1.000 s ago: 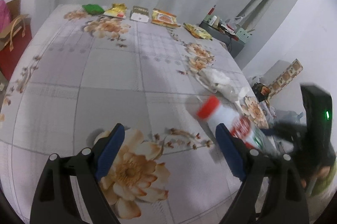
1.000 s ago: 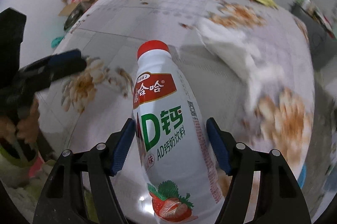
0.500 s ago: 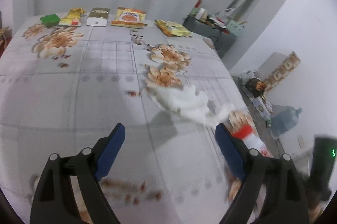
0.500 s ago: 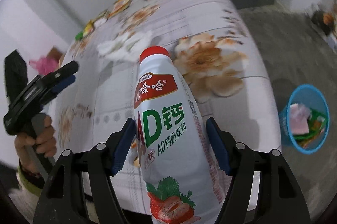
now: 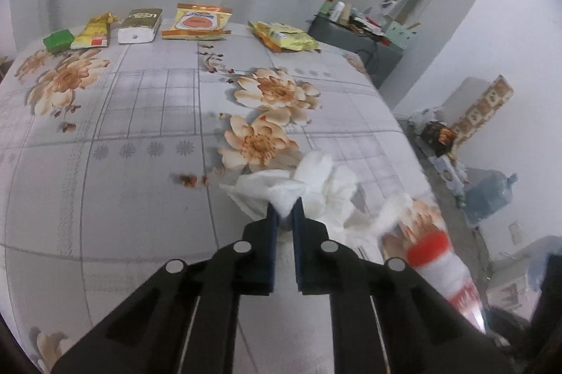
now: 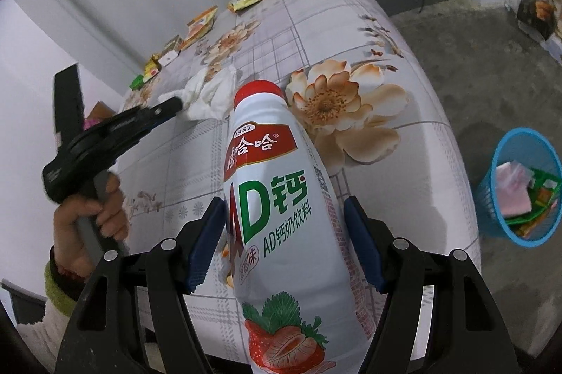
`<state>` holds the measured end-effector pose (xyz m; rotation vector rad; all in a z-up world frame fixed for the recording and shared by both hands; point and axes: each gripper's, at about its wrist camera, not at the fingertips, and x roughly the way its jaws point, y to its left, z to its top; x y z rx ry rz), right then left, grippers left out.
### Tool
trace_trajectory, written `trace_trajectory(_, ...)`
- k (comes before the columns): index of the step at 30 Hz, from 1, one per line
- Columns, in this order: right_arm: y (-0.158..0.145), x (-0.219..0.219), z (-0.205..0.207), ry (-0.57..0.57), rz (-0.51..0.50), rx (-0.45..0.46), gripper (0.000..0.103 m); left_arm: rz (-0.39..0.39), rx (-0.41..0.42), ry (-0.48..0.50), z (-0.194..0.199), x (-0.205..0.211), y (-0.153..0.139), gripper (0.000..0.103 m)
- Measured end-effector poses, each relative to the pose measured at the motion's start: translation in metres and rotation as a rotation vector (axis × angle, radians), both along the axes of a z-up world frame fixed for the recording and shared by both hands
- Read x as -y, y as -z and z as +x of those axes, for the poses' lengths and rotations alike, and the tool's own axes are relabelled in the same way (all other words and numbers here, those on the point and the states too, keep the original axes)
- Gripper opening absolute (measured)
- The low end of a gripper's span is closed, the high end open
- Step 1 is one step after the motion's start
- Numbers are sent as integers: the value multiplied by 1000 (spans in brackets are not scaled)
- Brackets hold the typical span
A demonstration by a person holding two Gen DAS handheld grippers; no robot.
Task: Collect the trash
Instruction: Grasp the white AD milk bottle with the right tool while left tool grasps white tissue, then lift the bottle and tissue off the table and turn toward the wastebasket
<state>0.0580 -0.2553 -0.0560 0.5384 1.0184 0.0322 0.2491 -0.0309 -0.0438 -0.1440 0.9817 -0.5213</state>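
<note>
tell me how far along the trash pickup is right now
Done: the blue bin on the floor already holds some wrappers. In hand: the right gripper is shut on the milk drink bottle, and the left gripper is pinching the crumpled tissue on the bed. Left: both items are not yet in the bin, and the snack packets lie at the bed's far edge.

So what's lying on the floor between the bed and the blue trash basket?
Nothing: in the right wrist view only bare grey floor separates the bed edge from the blue trash basket. The right gripper holds the milk bottle above the bed.
</note>
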Motion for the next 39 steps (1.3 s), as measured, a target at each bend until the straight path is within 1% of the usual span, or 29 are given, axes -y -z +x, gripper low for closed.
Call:
trace_trajectory(2,0,1,0,-1,2,3,65,-22,-10,19,-13,-10,-5,6)
trace_trajectory(3,1,1,0,-1,4,3,65,-44,-22,33,-22,-20,-9,6)
trace_trajectory(5,1,2,0,-2,9,4,65,-62,-34,61,-42,-39,-15,6)
trace_trajectory(7,1,2,0,-2,14,1,65,-49,-38,93,-60,-51,-19,6)
trace_trajectory(11,1,1,1,-10,22,-7,65,8,-40,176,-93,-70,-24,7)
trace_trajectory(13,1,0,3,-11,35,-11,65,34,-39,189,-103,-73,-22,7)
trace_trajectory(15,2,0,5,-3,45,-17,65,56,-34,182,-107,-73,-17,9)
trace_trajectory(16,1,-1,5,4,47,-22,65,60,-36,174,-107,-71,-15,12)
trace_trajectory(17,1,-1,6,8,47,-25,65,55,-44,167,-107,-69,-12,19)
trace_trajectory(18,0,-1,6,10,44,-30,65,44,-51,163,-105,-68,-10,22)
trace_trajectory(20,-1,-2,7,10,38,-40,65,23,-59,153,-103,-62,-6,39)
trace_trajectory(22,-1,-3,7,5,33,-49,66,37,-47,146,-101,-57,-6,50)
trace_trajectory(25,-2,-2,8,-1,36,-62,66,79,-24,129,-95,-48,-2,54)
trace_trajectory(28,-4,-2,11,-13,42,-67,66,113,-13,113,-90,-40,3,54)
trace_trajectory(33,-9,-6,16,-44,37,-64,67,175,28,107,-86,-29,9,53)
trace_trajectory(35,-10,-8,20,-55,21,-69,67,196,47,108,-86,-26,11,44)
trace_trajectory(37,-9,-11,22,-70,11,-74,67,215,60,111,-86,-23,13,36)
trace_trajectory(39,-7,-15,26,-95,6,-85,67,222,72,117,-86,-22,13,31)
